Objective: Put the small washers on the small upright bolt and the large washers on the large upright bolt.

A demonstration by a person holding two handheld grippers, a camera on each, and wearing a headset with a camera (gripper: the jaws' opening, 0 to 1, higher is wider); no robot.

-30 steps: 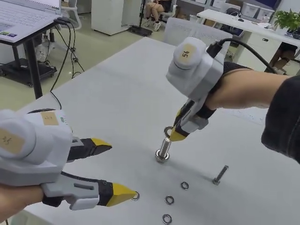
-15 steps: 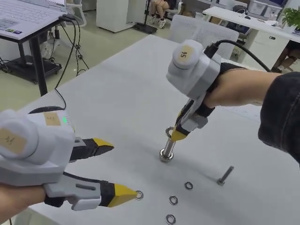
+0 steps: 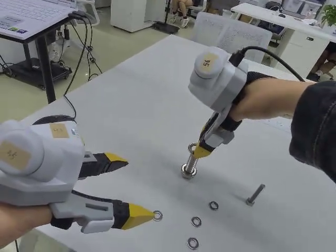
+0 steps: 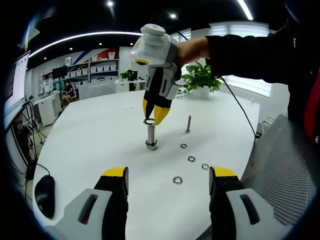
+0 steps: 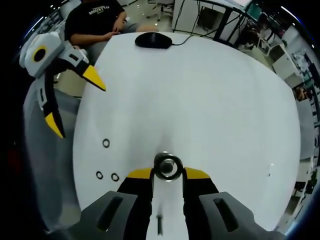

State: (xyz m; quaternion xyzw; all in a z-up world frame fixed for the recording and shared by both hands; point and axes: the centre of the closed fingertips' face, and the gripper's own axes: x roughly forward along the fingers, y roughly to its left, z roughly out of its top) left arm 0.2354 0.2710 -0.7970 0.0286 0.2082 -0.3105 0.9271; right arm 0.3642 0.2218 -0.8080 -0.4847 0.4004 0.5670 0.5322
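Fitted with two pale grey, rounded housings: left tool [image 3: 137, 189] and right tool [image 3: 198, 152], each with black jaws tipped yellow and a tan sticker [image 3: 208, 61] on its round cap, marked "56" at right. Trails a black cable [image 3: 252, 48] from the right housing. Wears a dark sleeve [image 3: 315, 131] at 3 o'clock.

The right gripper [image 3: 195, 153], pinching a washer [image 3: 191, 148], crowds the top of the large bolt [image 3: 189, 168]. The table [image 3: 142, 100] beyond lies open. Nearer, loose washers [image 3: 196, 221] and a small bolt [image 3: 255, 193], probably upright, stand before the spread left gripper [image 3: 137, 189].
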